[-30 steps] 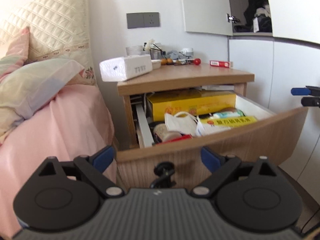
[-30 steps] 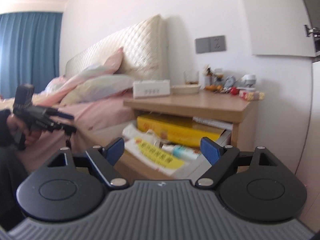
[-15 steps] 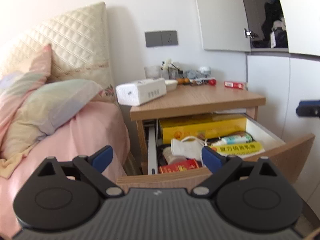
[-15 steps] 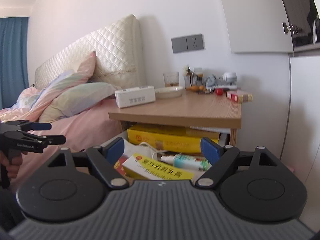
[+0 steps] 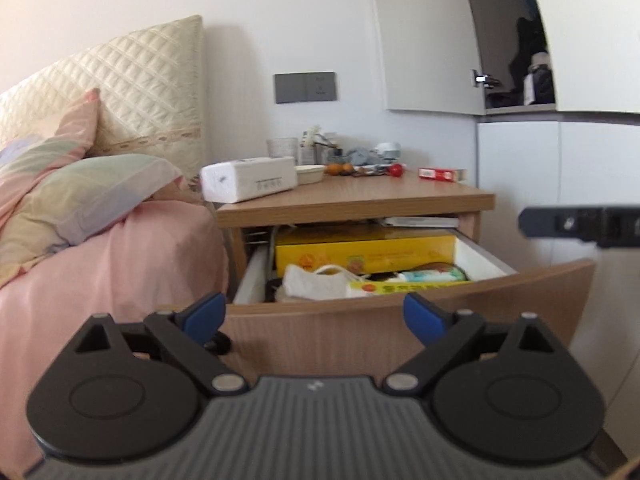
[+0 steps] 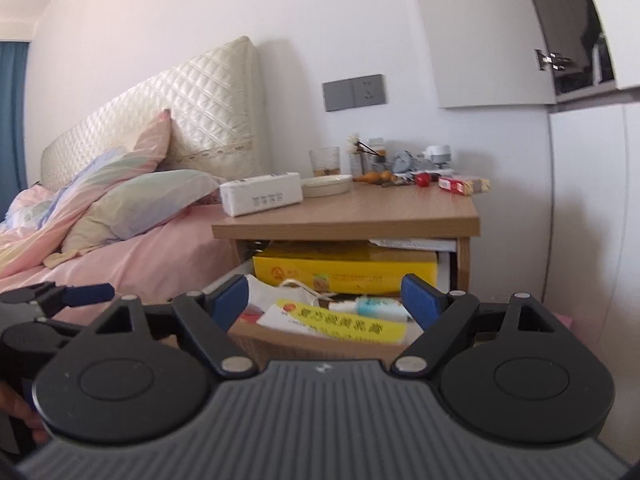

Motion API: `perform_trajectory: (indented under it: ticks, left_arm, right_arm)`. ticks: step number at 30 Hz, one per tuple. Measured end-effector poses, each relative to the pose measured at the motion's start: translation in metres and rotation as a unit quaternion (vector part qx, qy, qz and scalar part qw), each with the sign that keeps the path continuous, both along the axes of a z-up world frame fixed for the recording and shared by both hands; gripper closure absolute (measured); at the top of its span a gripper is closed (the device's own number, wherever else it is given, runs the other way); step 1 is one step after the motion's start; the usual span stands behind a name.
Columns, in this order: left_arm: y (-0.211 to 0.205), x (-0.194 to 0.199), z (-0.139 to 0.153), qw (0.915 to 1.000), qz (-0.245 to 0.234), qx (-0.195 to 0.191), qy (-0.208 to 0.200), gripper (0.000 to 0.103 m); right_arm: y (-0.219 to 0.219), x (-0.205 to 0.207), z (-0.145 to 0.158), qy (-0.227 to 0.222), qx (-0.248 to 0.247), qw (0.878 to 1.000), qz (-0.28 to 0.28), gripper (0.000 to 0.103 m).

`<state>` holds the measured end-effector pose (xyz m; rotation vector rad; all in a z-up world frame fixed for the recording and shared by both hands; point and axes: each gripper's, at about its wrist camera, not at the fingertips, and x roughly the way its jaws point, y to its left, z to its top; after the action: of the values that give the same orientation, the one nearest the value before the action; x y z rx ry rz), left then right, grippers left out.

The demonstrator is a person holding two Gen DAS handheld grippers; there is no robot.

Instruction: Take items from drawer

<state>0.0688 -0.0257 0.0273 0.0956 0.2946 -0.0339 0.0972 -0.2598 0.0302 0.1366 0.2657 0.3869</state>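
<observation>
The bedside table's wooden drawer (image 5: 400, 336) stands pulled out. Inside lie a big yellow box (image 5: 364, 252), a white face mask (image 5: 316, 282), a small white and green tube (image 5: 432, 276) and a flat yellow-labelled box (image 6: 340, 320). My left gripper (image 5: 316, 316) hangs open in front of the drawer face, holding nothing. From the right side my right gripper (image 6: 326, 294) faces the drawer, open and empty, its blue pads (image 6: 418, 298) framing the flat box and tube (image 6: 378, 306). The right gripper's tip (image 5: 580, 224) shows at the left view's right edge.
The tabletop (image 6: 360, 216) carries a white tissue pack (image 5: 250, 178), a dish (image 6: 326, 185), a glass, a red packet (image 5: 440, 174) and small clutter at the back. A bed with pink sheets (image 5: 100, 260) and pillows adjoins on the left. White cupboards (image 5: 560, 184) stand right.
Both grippers have swung and risen. The left one has drawn back from the drawer front, and the right one now looks straight into the drawer. Both stay open.
</observation>
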Motion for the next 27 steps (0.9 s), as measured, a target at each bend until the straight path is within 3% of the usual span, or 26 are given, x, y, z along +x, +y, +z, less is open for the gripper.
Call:
perform_trajectory:
  ticks: [3, 9, 15, 27]
  left_arm:
    - [-0.001, -0.011, -0.001, 0.9999, -0.004, -0.010, -0.008, 0.004]
    - [-0.005, -0.022, -0.001, 0.9994, -0.015, -0.027, -0.016, 0.001]
    - [-0.011, -0.019, -0.003, 0.9988, -0.021, -0.043, -0.010, 0.001]
    - [-0.022, -0.027, -0.007, 0.9984, -0.025, -0.045, -0.024, 0.000]
  right_arm:
    - [-0.002, -0.011, -0.010, 0.017, 0.017, 1.000, -0.018, 0.017]
    - [0.002, -0.021, -0.011, 0.004, 0.026, 1.000, -0.018, 0.016]
    - [-0.003, -0.028, -0.014, 0.005, 0.036, 0.999, -0.015, 0.000]
    - [-0.012, -0.033, -0.011, 0.006, 0.056, 0.998, -0.023, 0.000]
